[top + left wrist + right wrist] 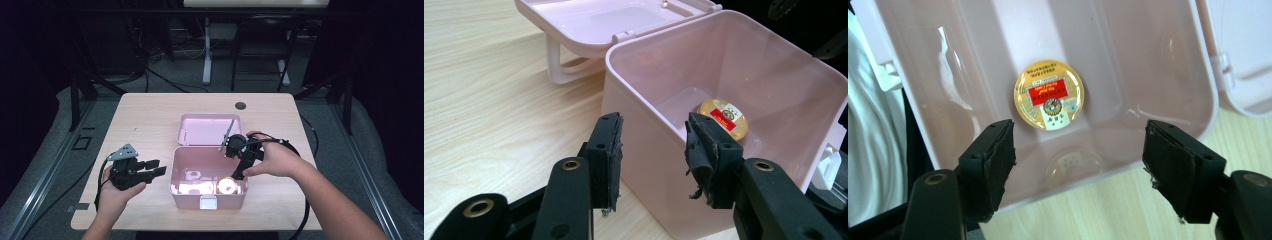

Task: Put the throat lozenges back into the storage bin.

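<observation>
Left hand-held gripper [159, 167], jaws spread and empty, rests low on the worktop [150, 107] just left of the pink box [208, 199]. A round gold tin [1049, 94] with a red label lies on the box floor, near right. Right hand-held gripper [1078, 160], jaws spread wide, hovers above it. The open lid [200, 129] lies flat behind.

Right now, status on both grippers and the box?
Left gripper open beside pink box. Right gripper open above it. Round tin on box floor, lid open, nothing blocking.
</observation>
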